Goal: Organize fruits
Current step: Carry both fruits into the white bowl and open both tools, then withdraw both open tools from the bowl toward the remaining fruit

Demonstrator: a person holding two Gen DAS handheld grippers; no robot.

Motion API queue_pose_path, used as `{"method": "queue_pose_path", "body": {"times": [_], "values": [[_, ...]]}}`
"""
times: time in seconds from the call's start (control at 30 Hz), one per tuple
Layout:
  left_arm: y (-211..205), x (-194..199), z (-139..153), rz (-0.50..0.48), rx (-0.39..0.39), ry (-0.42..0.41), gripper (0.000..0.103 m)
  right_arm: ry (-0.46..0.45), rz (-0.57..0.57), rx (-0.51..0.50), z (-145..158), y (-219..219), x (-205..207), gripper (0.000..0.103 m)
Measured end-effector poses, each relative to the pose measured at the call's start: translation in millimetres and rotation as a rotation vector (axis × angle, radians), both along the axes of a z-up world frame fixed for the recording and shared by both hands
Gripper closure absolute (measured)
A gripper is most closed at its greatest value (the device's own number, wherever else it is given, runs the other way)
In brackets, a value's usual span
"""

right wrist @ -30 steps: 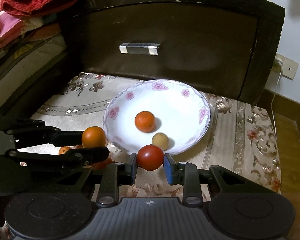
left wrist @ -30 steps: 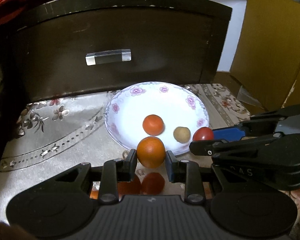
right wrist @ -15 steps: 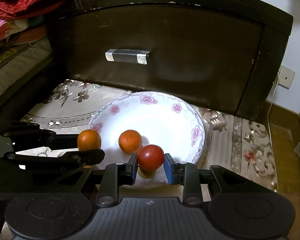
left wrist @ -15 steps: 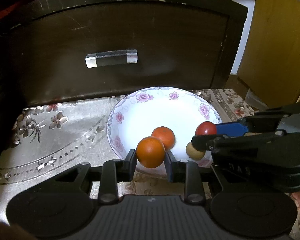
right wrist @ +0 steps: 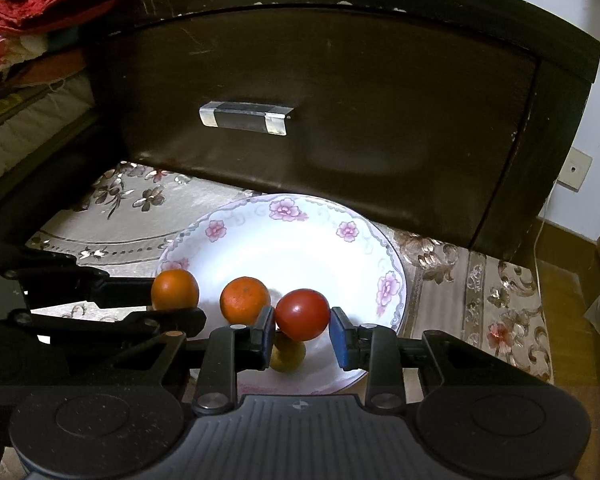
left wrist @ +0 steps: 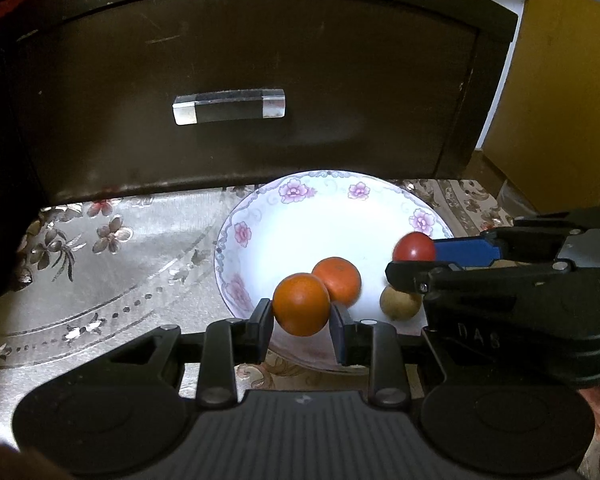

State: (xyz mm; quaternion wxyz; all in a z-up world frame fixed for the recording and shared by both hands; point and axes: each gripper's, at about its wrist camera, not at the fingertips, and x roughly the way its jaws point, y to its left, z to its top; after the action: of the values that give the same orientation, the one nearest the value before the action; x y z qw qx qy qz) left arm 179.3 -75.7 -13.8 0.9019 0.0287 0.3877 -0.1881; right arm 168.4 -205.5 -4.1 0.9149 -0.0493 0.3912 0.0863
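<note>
Beneath the red tomato (right wrist: 302, 314), yellowish fruit (right wrist: 287, 354) half hidden, right hand-held gripper (right wrist: 302, 334)

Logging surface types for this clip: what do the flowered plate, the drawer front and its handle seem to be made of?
Plate: looks like glazed ceramic or porcelain, glossy white with printed pink flowers and bright glare. Drawer front: apparently dark varnished wood, with scratches and chipped pale spots along its edges. Handle: seems clear acrylic or glass with shiny silver ends; which one cannot be told from here.
</note>
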Motion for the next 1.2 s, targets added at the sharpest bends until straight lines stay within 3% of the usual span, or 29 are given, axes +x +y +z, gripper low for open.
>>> {"method": "queue_pose_path", "body": {"times": [1.2], "values": [[16.8,-28.6,23.1,0.025,0.006,-0.041,0.064,-0.009,0.025,0.040,14.1,8.2,-21.6,0.069]]}}
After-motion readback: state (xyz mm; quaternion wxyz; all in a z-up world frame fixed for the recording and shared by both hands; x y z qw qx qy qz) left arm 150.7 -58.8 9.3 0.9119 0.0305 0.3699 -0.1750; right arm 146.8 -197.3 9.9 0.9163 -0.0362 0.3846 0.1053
